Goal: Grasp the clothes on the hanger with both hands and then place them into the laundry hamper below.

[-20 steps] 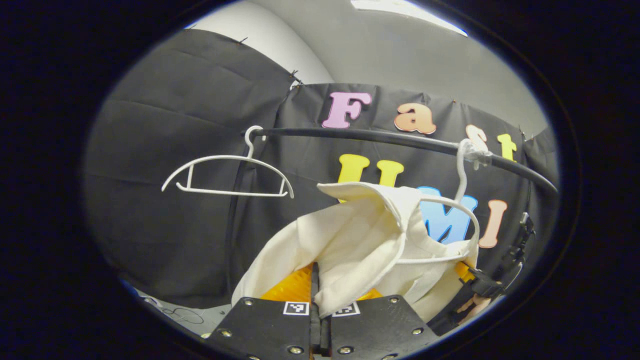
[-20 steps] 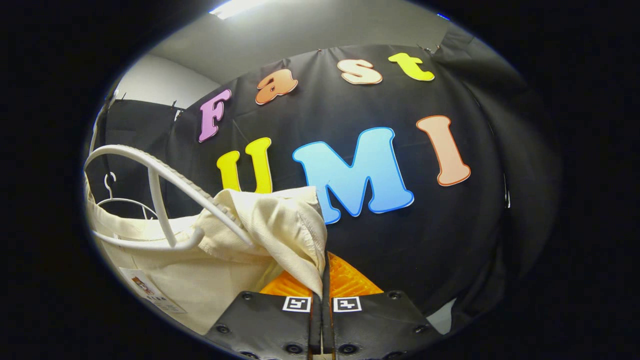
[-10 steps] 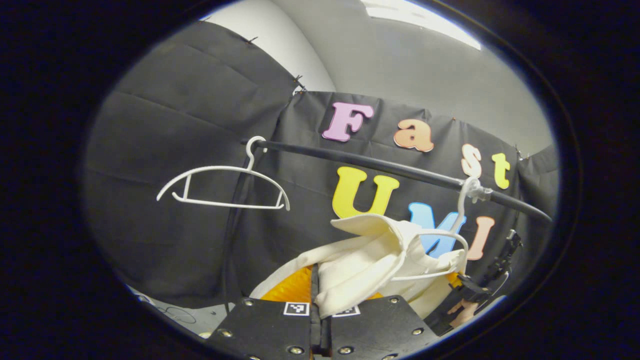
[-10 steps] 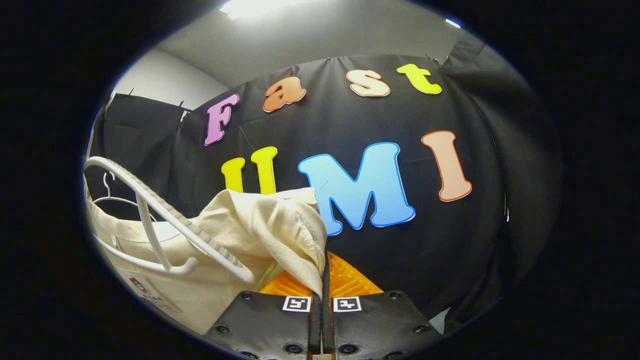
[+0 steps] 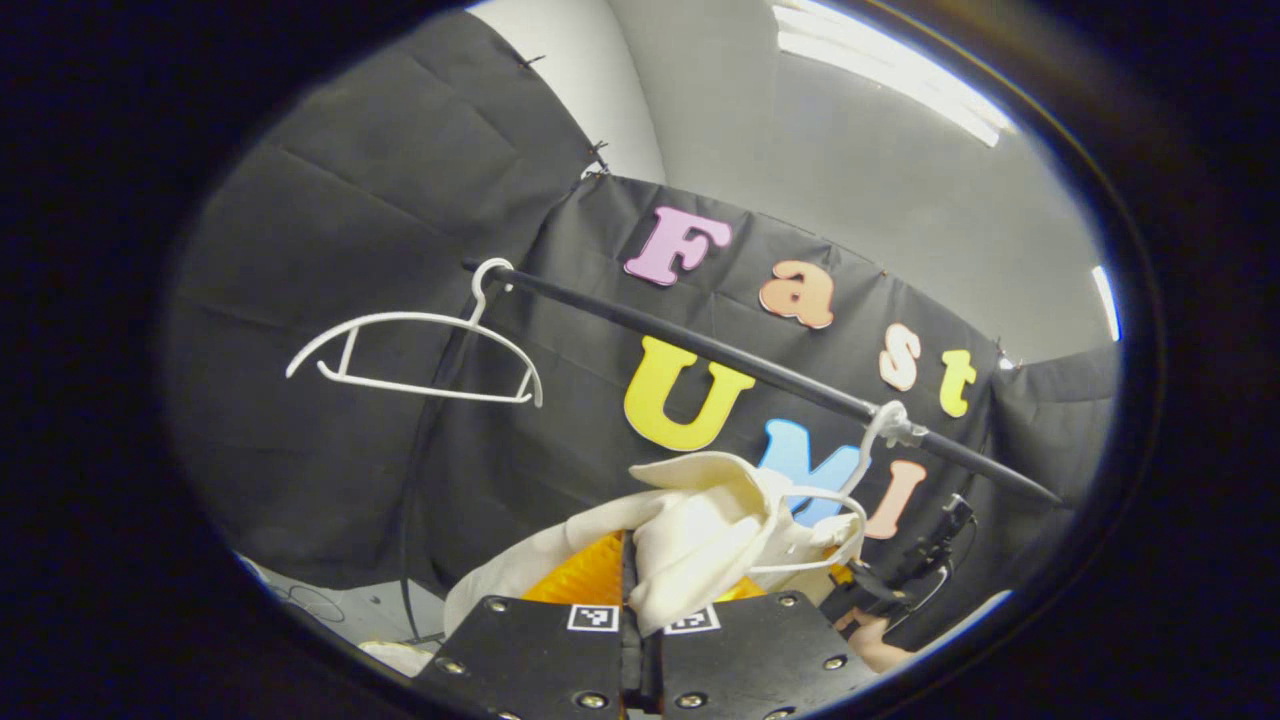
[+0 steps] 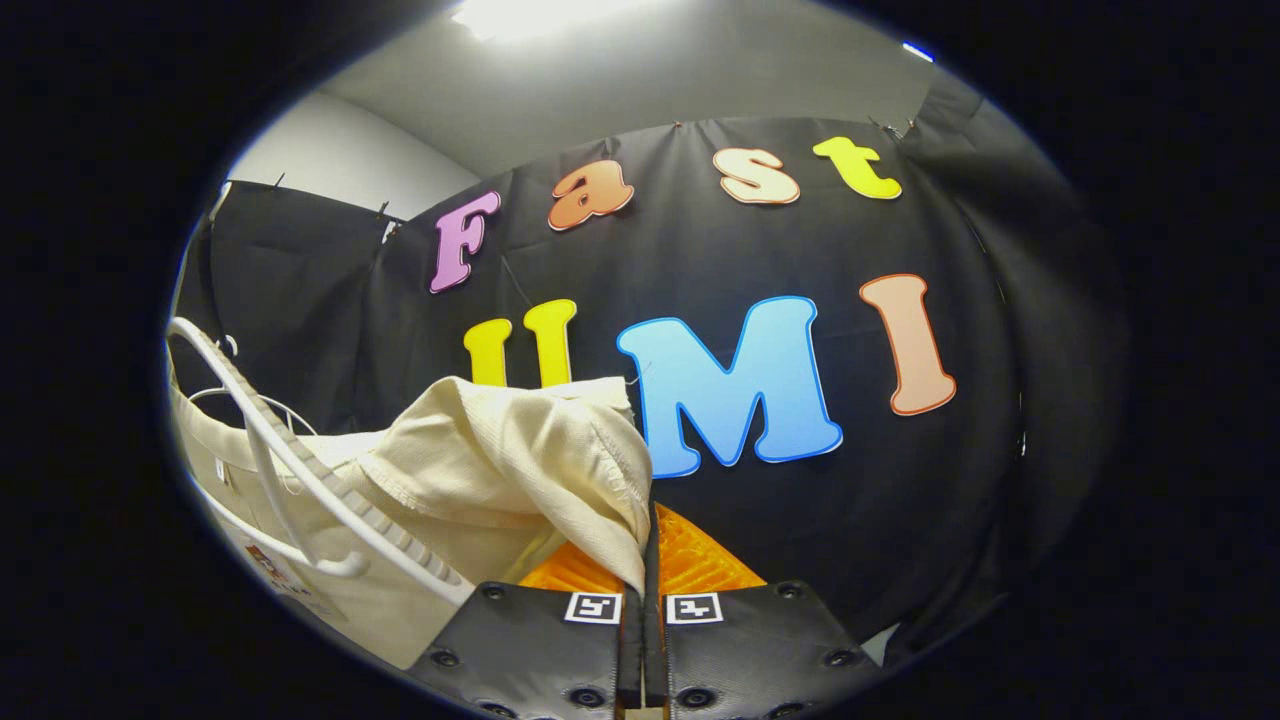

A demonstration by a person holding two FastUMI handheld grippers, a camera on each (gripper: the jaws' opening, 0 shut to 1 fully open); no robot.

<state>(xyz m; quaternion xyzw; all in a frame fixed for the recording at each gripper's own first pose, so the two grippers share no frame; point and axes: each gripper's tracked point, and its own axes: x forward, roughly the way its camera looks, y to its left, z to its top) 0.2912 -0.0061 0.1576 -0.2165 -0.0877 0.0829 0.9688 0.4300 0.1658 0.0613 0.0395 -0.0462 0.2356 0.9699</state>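
A cream garment (image 5: pixel 690 530) is bunched between both grippers and partly draped around a white hanger (image 5: pixel 835 505) that hangs from a black rail (image 5: pixel 700 345). My left gripper (image 5: pixel 638 590) is shut on one fold of the cloth. In the right gripper view the same cream garment (image 6: pixel 500 470) folds over my right gripper (image 6: pixel 645 575), which is shut on its hem. The white hanger (image 6: pixel 300 470) slants across the cloth at the left. The other gripper (image 5: pixel 900 585), with a hand behind it, shows low on the right of the left gripper view.
A second, bare white hanger (image 5: pixel 410 345) hangs near the left end of the rail. Black cloth walls stand behind and to both sides. A pale patch of floor (image 5: pixel 330 605) shows at the lower left.
Both grippers have sunk lower with the garment. The rail and hangers sit higher and farther off in the left gripper view. The hanger has slid down and left across the cloth in the right gripper view.
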